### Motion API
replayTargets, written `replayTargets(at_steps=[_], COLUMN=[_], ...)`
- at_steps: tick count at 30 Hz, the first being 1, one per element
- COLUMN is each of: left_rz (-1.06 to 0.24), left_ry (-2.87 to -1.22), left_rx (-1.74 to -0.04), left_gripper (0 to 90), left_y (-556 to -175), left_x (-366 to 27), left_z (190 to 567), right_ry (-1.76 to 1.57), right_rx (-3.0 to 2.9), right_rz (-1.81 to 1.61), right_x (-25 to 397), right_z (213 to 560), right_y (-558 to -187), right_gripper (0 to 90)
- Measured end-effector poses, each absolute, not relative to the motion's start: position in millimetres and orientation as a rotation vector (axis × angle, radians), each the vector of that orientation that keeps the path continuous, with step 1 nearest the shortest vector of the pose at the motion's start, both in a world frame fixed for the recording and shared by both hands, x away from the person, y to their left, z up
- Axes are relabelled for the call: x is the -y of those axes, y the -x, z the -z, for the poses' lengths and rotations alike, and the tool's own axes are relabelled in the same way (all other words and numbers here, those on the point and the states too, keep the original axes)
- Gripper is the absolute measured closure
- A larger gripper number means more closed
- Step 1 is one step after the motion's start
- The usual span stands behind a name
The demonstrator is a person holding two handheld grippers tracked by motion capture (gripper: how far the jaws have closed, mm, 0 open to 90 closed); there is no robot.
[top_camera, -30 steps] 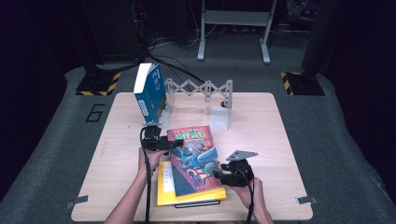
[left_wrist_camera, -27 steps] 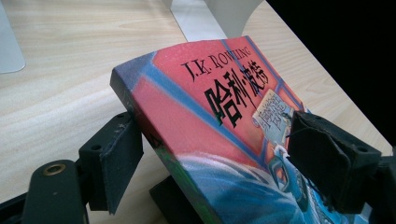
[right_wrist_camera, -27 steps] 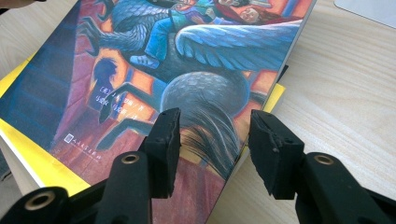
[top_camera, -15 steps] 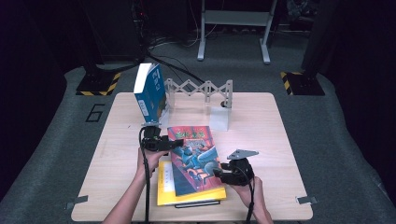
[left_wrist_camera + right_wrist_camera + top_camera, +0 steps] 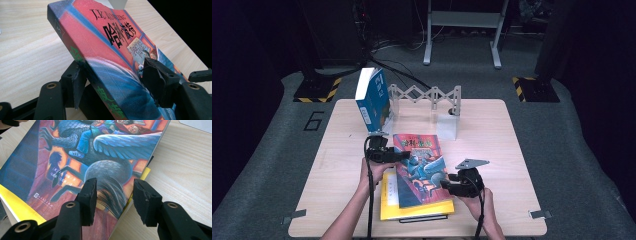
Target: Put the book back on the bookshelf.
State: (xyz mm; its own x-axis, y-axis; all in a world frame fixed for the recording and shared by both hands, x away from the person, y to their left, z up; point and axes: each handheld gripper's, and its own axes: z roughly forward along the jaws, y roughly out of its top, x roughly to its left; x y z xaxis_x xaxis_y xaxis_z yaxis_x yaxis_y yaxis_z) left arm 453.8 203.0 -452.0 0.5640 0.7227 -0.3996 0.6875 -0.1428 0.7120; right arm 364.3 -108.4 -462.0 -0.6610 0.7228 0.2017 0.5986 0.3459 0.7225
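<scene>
The yellow book (image 5: 388,197) is lying flat at the near edge of the bench (image 5: 512,150), with a dark book edge peeking out beneath it. On top of it the red illustrated book (image 5: 419,167) is resting, its left side tipped up off the stack. The right tool (image 5: 447,185) is sitting at the book's near right edge; in the right gripper view its jaws are standing apart, straddling that edge of the cover (image 5: 100,157) without pinching it. The left tool (image 5: 404,155) is gripping the red book at its spine side: in the left gripper view one jaw is pressing under the spine and the other is bearing down on the cover (image 5: 105,50), clamping the book and holding it tilted. Farther back, a white block (image 5: 446,126) is standing just beyond the red book. Behind it a grey accordion rack (image 5: 424,95) is stretching across the far bench, and a blue book (image 5: 373,99) is standing upright at its left end.
</scene>
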Motion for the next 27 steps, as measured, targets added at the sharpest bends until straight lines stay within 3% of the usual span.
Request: replayTargets(at_steps=[9, 15, 21, 27], left_rz=[-0.078, -0.094, -0.104, -0.087], left_ry=[-1.887, -1.885, -1.879, -1.888], left_rx=[-1.139, -1.125, -1.131, -1.130], left_gripper=[45.8, 52.0, 53.3, 52.4], left_y=[-452.6, -451.0, -448.4, -449.9], left_x=[-201.1, -200.4, -199.2, -198.7], left_z=[445.8, 442.0, 439.3, 436.4], right_ry=[-1.224, -1.292, -1.346, -1.389], right_rx=[-2.455, -2.443, -2.434, -2.436], right_rz=[-1.218, -1.240, -1.283, -1.342], right_x=[111.3, 109.8, 107.3, 108.5], right_z=[462.0, 463.7, 468.1, 472.7], right_y=[-366.3, -377.2, -394.1, -399.7], right_gripper=[54.2, 48.4, 42.2, 42.0])
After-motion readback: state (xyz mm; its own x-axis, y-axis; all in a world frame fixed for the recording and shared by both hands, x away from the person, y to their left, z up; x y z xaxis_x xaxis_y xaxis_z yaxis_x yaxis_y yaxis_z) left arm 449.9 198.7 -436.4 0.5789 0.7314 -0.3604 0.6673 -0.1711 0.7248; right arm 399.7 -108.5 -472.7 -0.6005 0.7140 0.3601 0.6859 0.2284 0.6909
